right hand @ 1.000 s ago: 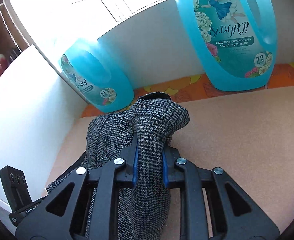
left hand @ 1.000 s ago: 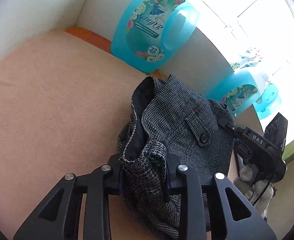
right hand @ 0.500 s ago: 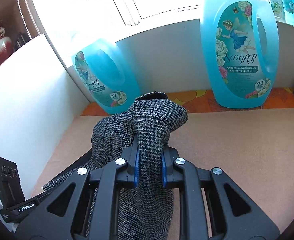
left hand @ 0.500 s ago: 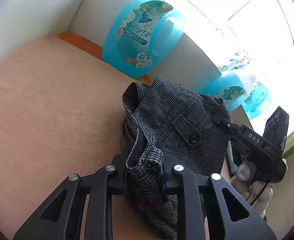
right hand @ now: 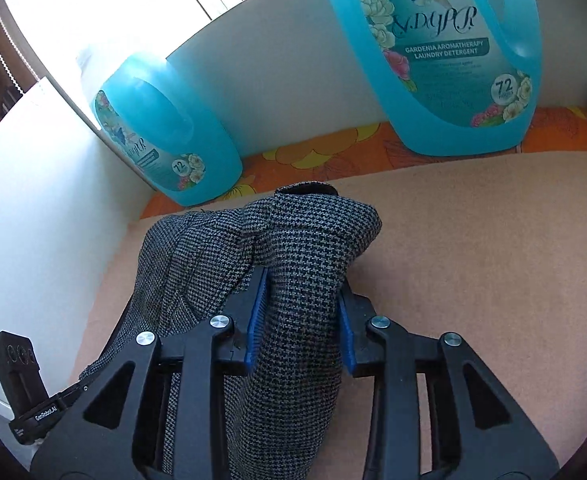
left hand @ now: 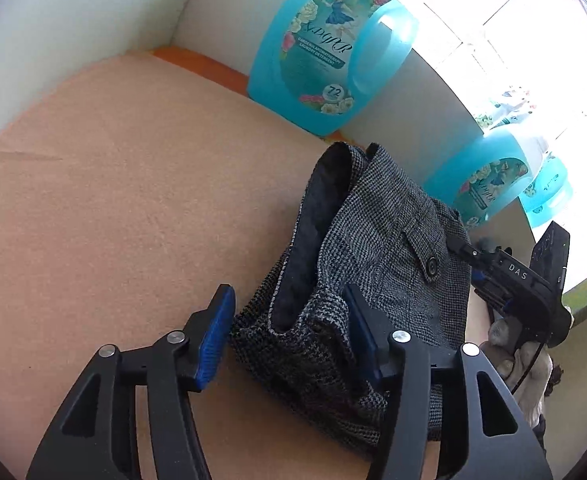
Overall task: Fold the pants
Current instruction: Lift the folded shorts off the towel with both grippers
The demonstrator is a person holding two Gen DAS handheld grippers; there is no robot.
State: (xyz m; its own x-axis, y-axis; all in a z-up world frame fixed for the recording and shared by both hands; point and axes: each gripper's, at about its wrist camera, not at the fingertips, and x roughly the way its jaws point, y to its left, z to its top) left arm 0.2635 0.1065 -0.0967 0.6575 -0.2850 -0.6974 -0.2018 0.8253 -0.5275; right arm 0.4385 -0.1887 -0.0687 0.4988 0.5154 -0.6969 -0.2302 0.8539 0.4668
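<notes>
1. The pants [left hand: 377, 248], grey houndstooth, sit bunched in a heap on the peach-coloured table [left hand: 113, 200], near its far edge and close to the blue detergent jugs [left hand: 329, 48] standing along the white wall.
2. The left gripper [left hand: 289, 328] has its fingers spread; the waistband fabric lies between the blue pads but the left pad stands clear of the cloth, so nothing is gripped.
3. The right gripper [right hand: 299, 320] has its fingers parted a little around a raised hump of fabric; whether the pads press the cloth, I cannot tell.
4. Judging by the slack heap, both ends are being set down so the fold can settle.
5. The pocket button [left hand: 431, 266] faces up, suggesting the seat side is outward.
</notes>
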